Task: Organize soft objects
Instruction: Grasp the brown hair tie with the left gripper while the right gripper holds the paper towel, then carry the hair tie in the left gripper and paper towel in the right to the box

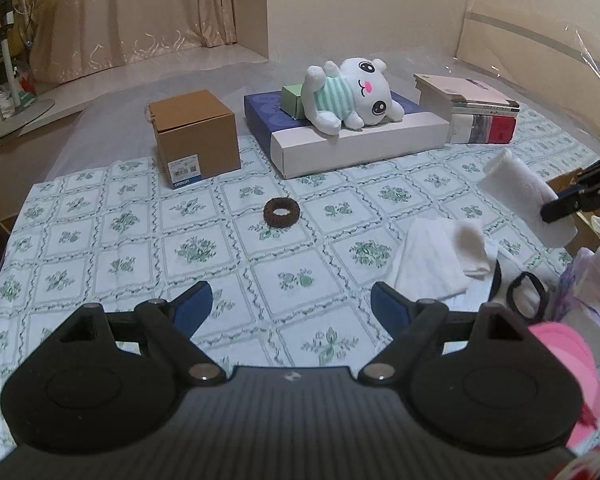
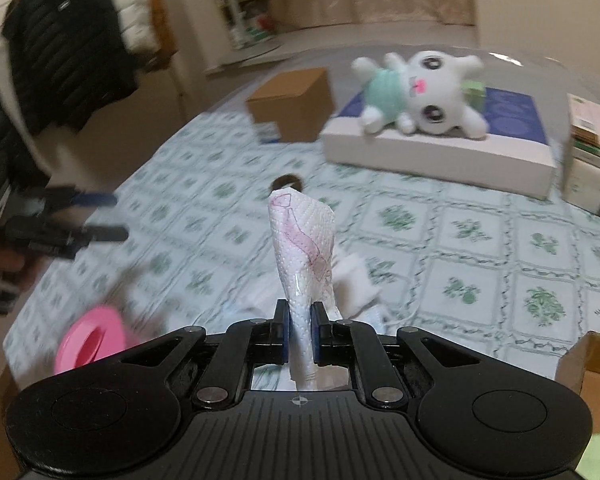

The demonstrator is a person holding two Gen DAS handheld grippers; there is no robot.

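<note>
In the left wrist view, the left gripper (image 1: 291, 300) fills the bottom of the frame with its 2 blue-padded fingers spread wide and nothing between them, above the floral tablecloth (image 1: 100, 248). A brown hair scrunchie (image 1: 282, 212) lies alone on the cloth at the centre of the frame. To the lower right sits a heap of white cloths (image 1: 432, 264), with a black hair tie (image 1: 528, 295) just beside it and a pink object (image 1: 568, 364) at the right edge. At the right edge, above the heap, the right gripper (image 1: 556, 206) pinches a folded white tissue pack (image 1: 528, 196), lifted clear of the cloth.

In the upper half of the frame a brown cardboard box (image 1: 196, 136) stands left of a flat blue-and-white box (image 1: 352, 140). A white plush toy (image 1: 352, 94) in a striped mint shirt lies on that flat box, touching a small green box (image 1: 293, 100). A stack of books (image 1: 476, 110) sits to the right.

In the right wrist view, which is blurred, the right gripper (image 2: 300, 326) has its fingers pressed together on the tissue pack (image 2: 304, 240), which stands up from the jaws at the centre of the frame and shows a pink print. The left gripper (image 2: 112, 216) appears at the left edge, and the pink object (image 2: 88, 340) sits at the lower left.
</note>
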